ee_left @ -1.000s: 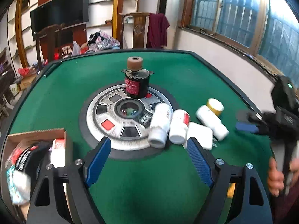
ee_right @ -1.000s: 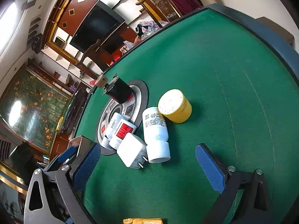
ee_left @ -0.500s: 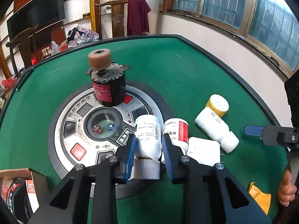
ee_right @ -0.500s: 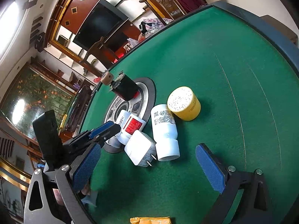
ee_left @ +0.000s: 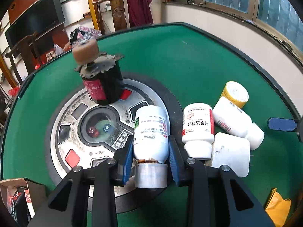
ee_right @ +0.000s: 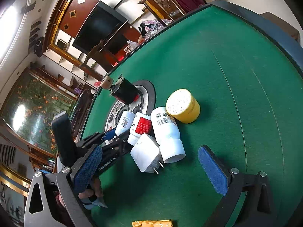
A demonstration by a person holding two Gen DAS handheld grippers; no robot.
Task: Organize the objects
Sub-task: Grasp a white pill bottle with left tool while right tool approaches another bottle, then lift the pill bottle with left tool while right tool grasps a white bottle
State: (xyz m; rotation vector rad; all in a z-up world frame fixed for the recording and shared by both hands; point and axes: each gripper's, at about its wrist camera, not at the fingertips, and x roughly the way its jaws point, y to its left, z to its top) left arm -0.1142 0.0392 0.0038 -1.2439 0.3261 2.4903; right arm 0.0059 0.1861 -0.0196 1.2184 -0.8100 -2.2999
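My left gripper (ee_left: 150, 152) is shut on a white pill bottle (ee_left: 151, 130) that lies on the round metal console (ee_left: 62, 132) of the green table; it also shows in the right wrist view (ee_right: 124, 123). To its right lie a red-labelled white bottle (ee_left: 197, 128), a white plug adapter (ee_left: 230, 154), another white bottle (ee_left: 234, 123) and a yellow-capped jar (ee_left: 235, 93). My right gripper (ee_right: 149, 169) is open and empty, near the adapter (ee_right: 145, 154) and the larger bottle (ee_right: 167, 130).
A black motor with a brown roller (ee_left: 100, 79) stands upright on the console's far side. A cardboard box (ee_left: 19, 198) with items sits at the near left edge. A yellow packet (ee_left: 276, 208) lies at the near right. The table's far half is bare green felt (ee_left: 180, 60).
My left gripper moved forward and closed from wide open onto the white pill bottle. My right gripper stayed open and shifted slightly closer to the cluster.
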